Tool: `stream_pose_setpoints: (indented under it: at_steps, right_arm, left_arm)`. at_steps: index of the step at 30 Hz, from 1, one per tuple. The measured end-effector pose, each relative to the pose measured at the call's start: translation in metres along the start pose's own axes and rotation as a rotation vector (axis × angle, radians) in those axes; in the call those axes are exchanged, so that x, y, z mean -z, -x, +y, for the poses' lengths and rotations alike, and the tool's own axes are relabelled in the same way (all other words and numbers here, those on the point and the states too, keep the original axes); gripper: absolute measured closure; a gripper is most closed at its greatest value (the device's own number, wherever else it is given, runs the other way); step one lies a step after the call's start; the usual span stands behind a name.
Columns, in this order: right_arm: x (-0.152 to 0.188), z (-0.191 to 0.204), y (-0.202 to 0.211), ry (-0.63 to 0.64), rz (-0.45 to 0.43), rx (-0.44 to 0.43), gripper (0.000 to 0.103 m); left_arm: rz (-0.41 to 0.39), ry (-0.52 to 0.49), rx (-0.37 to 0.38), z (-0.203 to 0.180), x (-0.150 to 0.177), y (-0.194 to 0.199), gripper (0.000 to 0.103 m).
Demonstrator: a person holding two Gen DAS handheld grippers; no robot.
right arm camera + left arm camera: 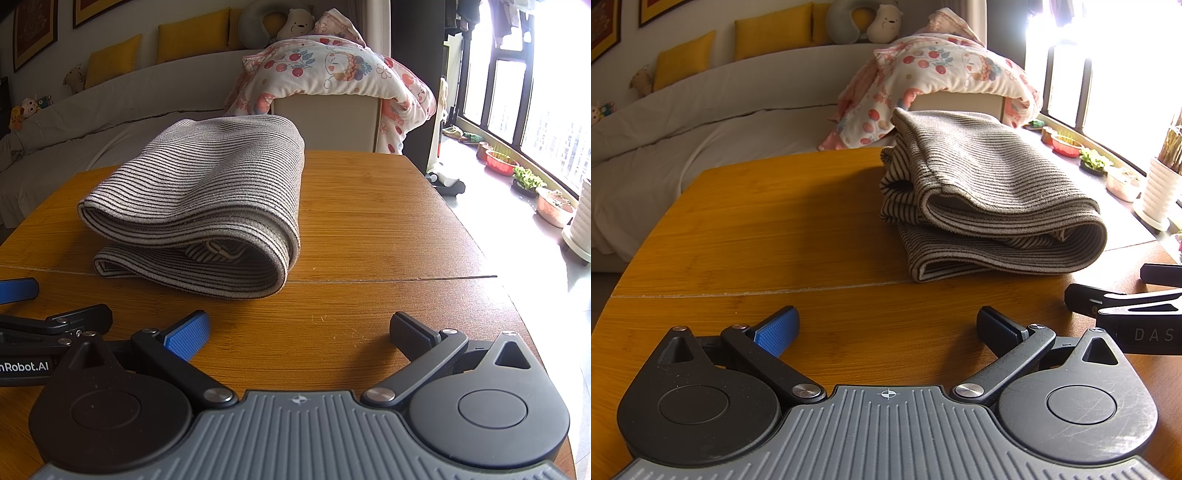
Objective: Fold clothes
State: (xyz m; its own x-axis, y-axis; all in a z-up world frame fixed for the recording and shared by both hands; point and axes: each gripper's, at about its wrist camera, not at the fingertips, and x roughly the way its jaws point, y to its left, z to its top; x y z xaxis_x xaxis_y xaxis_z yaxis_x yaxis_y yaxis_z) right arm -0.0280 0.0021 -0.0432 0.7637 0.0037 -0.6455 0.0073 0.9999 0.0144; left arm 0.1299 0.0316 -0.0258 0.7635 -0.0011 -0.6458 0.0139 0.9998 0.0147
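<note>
While both grippers are held low over the wooden table [775, 229], nothing is gripped by either. Furthest left, a grey sofa [701, 110] with yellow cushions [772, 31] is seen behind the table. Nearer, the left gripper [888, 326] is spread wide, its blue pad [777, 330] and dark pad well apart, with only bare wood between them. Ahead of it and to its right, the striped garment [990, 192] is laid on the table, folded over into a thick bundle with rounded folds toward the cameras. A floral quilt [942, 74] is draped over furniture behind it. The right gripper [299, 332] is likewise released, its jaws parted and clear of the cloth; in its own view the garment [207, 199] lies ahead and to the left, apart from the fingers. Far right, potted plants [528, 179] are lined along a bright window [535, 92].
</note>
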Motion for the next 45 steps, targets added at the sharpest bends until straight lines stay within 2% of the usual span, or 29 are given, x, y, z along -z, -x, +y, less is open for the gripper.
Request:
stream_pose_setpoints:
  at_steps: [10, 15, 45]
  right_arm:
    - [0.0002, 0.0, -0.0001, 0.0, 0.0, 0.0, 0.0]
    - [0.0005, 0.0003, 0.0003, 0.0, 0.0, 0.0, 0.0]
    - [0.001, 0.0005, 0.0013, -0.001, 0.0, 0.001, 0.0]
  left_arm:
    - [0.006, 0.002, 0.009, 0.0018, -0.0004, -0.0003, 0.0]
    - [0.027, 0.026, -0.025, 0.0023, -0.002, 0.0005, 0.0]
    - [0.016, 0.038, -0.034, 0.0035, -0.0021, -0.0003, 0.0]
